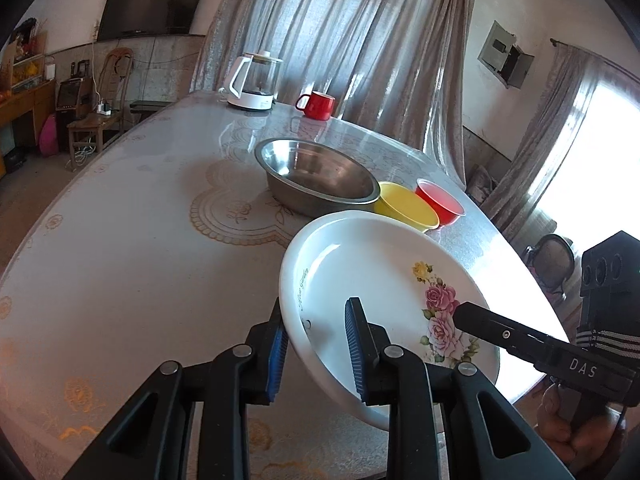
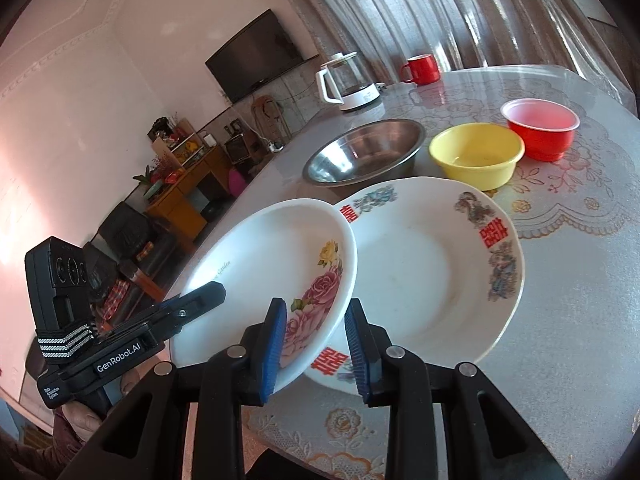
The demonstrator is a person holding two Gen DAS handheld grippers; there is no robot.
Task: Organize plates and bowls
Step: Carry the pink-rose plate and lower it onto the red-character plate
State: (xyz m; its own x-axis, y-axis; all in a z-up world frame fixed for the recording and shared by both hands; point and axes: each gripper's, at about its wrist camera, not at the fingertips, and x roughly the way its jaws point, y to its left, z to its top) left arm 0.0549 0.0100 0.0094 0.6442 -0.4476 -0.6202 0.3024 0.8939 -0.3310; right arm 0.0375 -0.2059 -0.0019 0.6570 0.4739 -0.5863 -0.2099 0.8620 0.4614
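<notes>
A white plate with pink roses [image 1: 360, 264] hangs tilted above the table, held at two opposite rims. My left gripper [image 1: 318, 350] is shut on its near-left rim. My right gripper [image 2: 316, 350] is shut on the rose plate [image 2: 272, 264] at its right rim, and also shows as a black finger [image 1: 500, 330] over the flowers. The left gripper [image 2: 200, 300] shows at the plate's left side. Under and beside it, a white plate with red characters [image 2: 432, 280] lies on the table. Behind stand a steel bowl [image 2: 364, 150], a yellow bowl [image 2: 476, 154] and a red bowl [image 2: 540, 128].
A glass kettle on a white base [image 2: 348, 80] and a red mug [image 2: 422, 69] stand at the far end of the patterned table [image 2: 580, 260]. The table edge runs close on the left; a curtain [image 1: 360, 40] hangs behind. A person's hand [image 1: 560, 420] grips the right tool's handle.
</notes>
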